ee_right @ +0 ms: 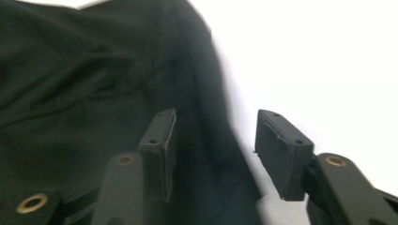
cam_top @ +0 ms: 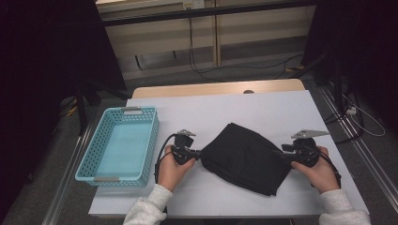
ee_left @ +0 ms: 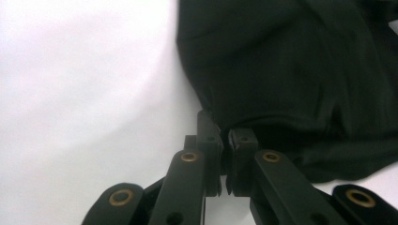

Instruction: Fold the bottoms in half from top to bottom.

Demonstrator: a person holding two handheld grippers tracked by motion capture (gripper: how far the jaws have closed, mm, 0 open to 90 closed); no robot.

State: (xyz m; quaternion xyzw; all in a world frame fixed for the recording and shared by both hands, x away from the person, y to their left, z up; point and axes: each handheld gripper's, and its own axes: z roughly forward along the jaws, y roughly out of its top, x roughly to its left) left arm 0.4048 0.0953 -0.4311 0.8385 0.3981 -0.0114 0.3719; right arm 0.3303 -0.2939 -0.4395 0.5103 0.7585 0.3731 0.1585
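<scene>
My left fingers (ee_left: 228,140) are clamped on the black cloth (cam_top: 246,157) edge; my right fingers (ee_right: 216,154) stand apart around its other edge.

Lab; bare table (cam_top: 263,108), floor cables (cam_top: 244,67).

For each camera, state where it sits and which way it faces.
High view: above the person's side, looking forward and down on the white table, blue basket, black cloth; both hands and sleeves show.
Left gripper view: rides the left tongs, looking along shut jaws at the cloth's edge.
Right gripper view: rides the right tongs, jaws apart over the cloth's edge.
All three share the black cloth and the white table.
</scene>
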